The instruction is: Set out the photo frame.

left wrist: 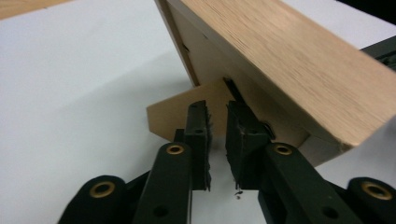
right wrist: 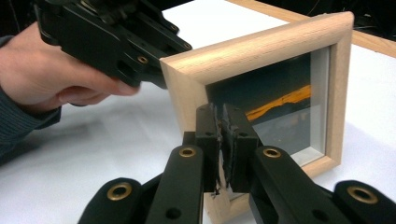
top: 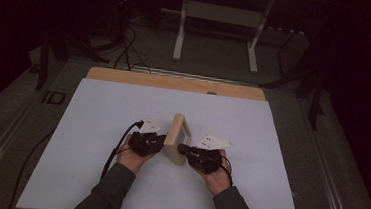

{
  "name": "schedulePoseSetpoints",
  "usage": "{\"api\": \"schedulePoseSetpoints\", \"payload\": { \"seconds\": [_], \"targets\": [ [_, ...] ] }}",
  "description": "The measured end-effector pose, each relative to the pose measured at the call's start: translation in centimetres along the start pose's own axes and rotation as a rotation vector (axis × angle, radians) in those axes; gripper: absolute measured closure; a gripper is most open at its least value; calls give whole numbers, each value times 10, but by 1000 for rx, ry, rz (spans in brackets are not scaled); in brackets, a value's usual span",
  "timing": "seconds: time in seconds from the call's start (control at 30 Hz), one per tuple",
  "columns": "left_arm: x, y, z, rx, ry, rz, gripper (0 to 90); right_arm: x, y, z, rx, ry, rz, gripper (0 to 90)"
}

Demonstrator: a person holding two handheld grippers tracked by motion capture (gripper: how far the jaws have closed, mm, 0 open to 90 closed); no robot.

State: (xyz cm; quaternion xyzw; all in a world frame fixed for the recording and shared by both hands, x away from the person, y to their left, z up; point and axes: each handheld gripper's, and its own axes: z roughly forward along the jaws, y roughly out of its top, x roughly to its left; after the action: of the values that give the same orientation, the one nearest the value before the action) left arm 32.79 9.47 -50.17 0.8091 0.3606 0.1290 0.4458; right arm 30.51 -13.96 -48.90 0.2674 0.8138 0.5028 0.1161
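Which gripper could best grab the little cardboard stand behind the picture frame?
Probably the left gripper. Its slightly parted jaws point straight at the cardboard stand on the back of the picture frame. The right gripper sits at the glass front, so the frame stands between it and the stand.

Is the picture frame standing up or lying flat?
Standing up: the picture frame rests on its bottom edge on the white sheet, its back stand swung out.

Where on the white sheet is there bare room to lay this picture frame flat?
Bare white sheet lies left of the left hand-held gripper, right of the right hand-held gripper, and beyond the picture frame toward the wooden edge. The middle, where both meet the frame, is crowded.
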Motion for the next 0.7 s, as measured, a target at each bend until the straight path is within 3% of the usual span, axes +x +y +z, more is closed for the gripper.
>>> {"api": "schedulePoseSetpoints", "payload": {
  "seconds": [0.27, 0.57, 0.7],
  "targets": [
    [3, -2, -12, -10, 48, -6, 603, -6, -1, -4, 5, -17, 14, 798],
    [4, -6, -23, -9, 75, -20, 522, -12, -2, -8, 14, -36, 25, 720],
    [4, -8, -26, 17, 74, -22, 506, -13, -3, -8, 20, -34, 26, 689]
  ]
}}
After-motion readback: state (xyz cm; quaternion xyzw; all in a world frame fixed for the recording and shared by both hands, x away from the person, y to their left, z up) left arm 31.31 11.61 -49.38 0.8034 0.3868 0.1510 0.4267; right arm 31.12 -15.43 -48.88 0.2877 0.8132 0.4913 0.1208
